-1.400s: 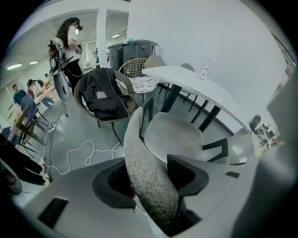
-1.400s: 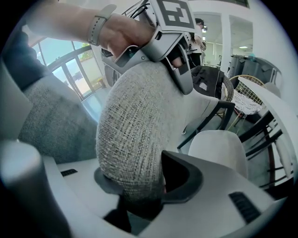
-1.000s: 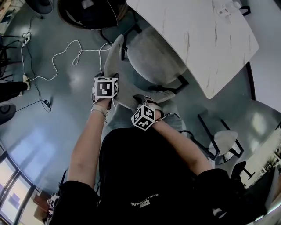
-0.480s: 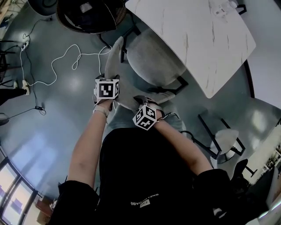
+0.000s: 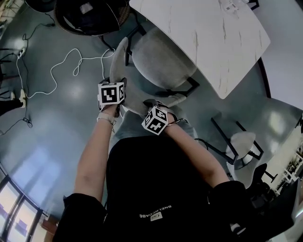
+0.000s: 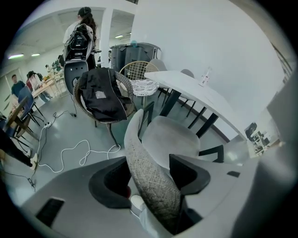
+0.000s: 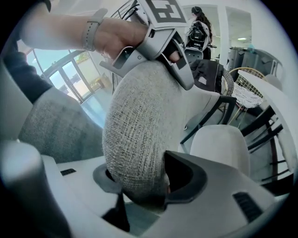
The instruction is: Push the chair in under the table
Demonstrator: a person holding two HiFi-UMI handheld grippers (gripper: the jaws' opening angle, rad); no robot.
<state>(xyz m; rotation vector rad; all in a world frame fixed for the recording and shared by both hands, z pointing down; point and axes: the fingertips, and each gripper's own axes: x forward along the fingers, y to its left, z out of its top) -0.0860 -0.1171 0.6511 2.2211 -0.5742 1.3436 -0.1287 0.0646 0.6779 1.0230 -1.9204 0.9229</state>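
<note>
A grey fabric chair stands with its seat (image 5: 158,59) partly under the white marbled table (image 5: 203,38). Its curved backrest (image 5: 118,61) faces me. My left gripper (image 5: 119,81) straddles the backrest's thin top edge (image 6: 149,181). Its jaws have just been opening, and a dark gap shows beside the left pad (image 6: 109,181). My right gripper (image 5: 156,104) sits further along the rim, where the thick padded backrest (image 7: 135,135) almost fills the jaws. These jaws have also just been opening, leaving a thin slit at the right pad (image 7: 186,179).
A white cable (image 5: 66,61) snakes over the floor to the left. A dark round chair with a jacket (image 5: 90,14) stands behind it. Another chair (image 5: 239,146) is at the right. People (image 6: 79,32) stand in the background. My grey trouser leg (image 7: 60,125) is close behind the backrest.
The head view has drifted slightly. Both grippers stay at the same spots on the backrest, and the chair stands as before relative to the table.
</note>
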